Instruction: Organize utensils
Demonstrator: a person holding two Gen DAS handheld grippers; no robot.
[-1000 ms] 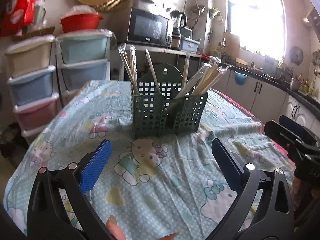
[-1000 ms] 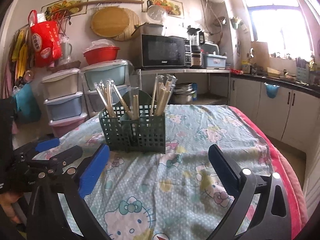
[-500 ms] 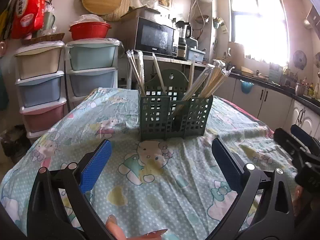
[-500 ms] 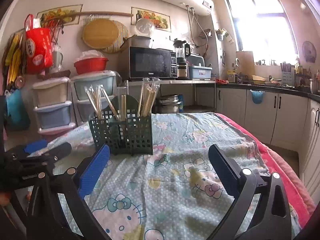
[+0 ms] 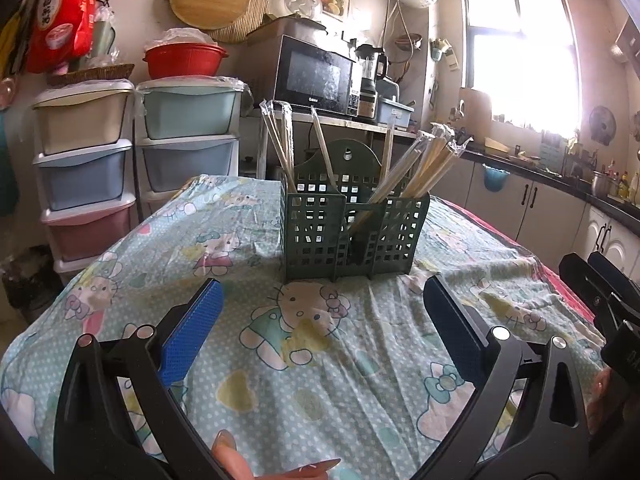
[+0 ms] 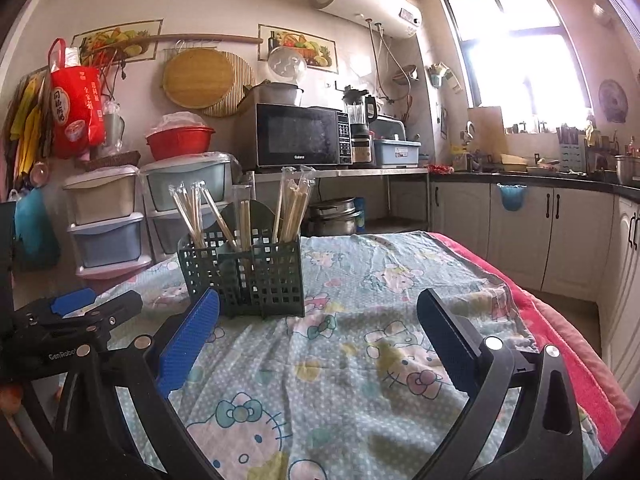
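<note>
A dark green utensil caddy (image 5: 352,228) stands upright on the cloth-covered table (image 5: 280,360), holding several wrapped chopstick pairs (image 5: 424,160) in its compartments. It also shows in the right wrist view (image 6: 244,272) with the chopsticks (image 6: 292,208). My left gripper (image 5: 320,332) is open and empty, well short of the caddy. My right gripper (image 6: 316,344) is open and empty, to the right of the caddy and short of it. Each gripper appears at the edge of the other's view.
Stacked plastic drawers (image 5: 132,160) stand beyond the table's left side. A microwave (image 6: 300,136) sits on a steel shelf behind. Kitchen cabinets (image 6: 552,232) run along the right. The table's red edge (image 6: 560,320) lies at right.
Both cameras have tilted upward and drawn back a little, so the caddy sits lower and farther in view. Both grippers stay open and empty.
</note>
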